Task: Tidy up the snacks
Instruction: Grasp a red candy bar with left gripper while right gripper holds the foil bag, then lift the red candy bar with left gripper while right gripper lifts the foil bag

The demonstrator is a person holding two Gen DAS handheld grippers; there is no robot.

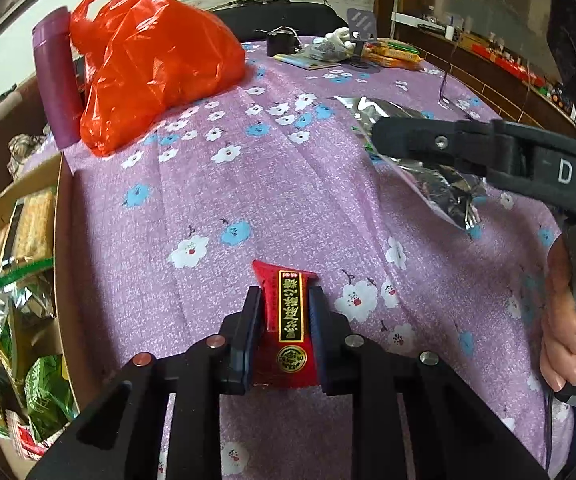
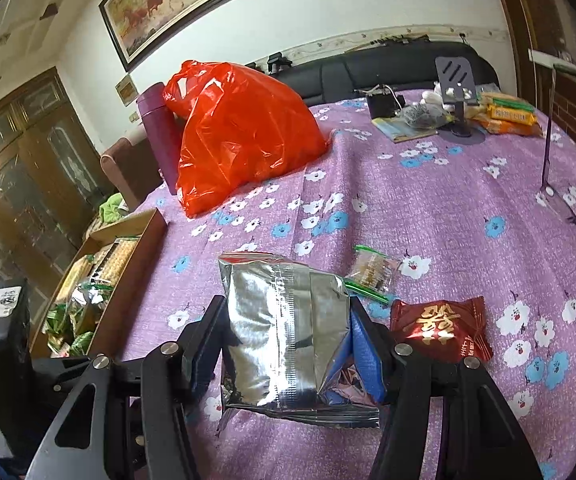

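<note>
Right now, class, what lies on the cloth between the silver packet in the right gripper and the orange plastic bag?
Nothing: in the right wrist view, only bare flowered tablecloth runs from the silver packet to the orange plastic bag.

The left tool (image 1: pixel 285 300) is clamped on a small red snack packet (image 1: pixel 288 328) with gold lettering, its fingers pressing both long edges just above the purple flowered cloth (image 1: pixel 288 184) that covers the desk. Off to the right, the right tool (image 1: pixel 384 136) grips a crinkled silver foil bag (image 1: pixel 440 184), a person's hand (image 1: pixel 564 320) wrapped round its handle. At the left edge stands a cardboard box (image 1: pixel 61 264) full of green and silver snack packs. Farther back sits a bulging orange plastic bag (image 1: pixel 155 60), touching a purple flask (image 1: pixel 57 76).
</note>
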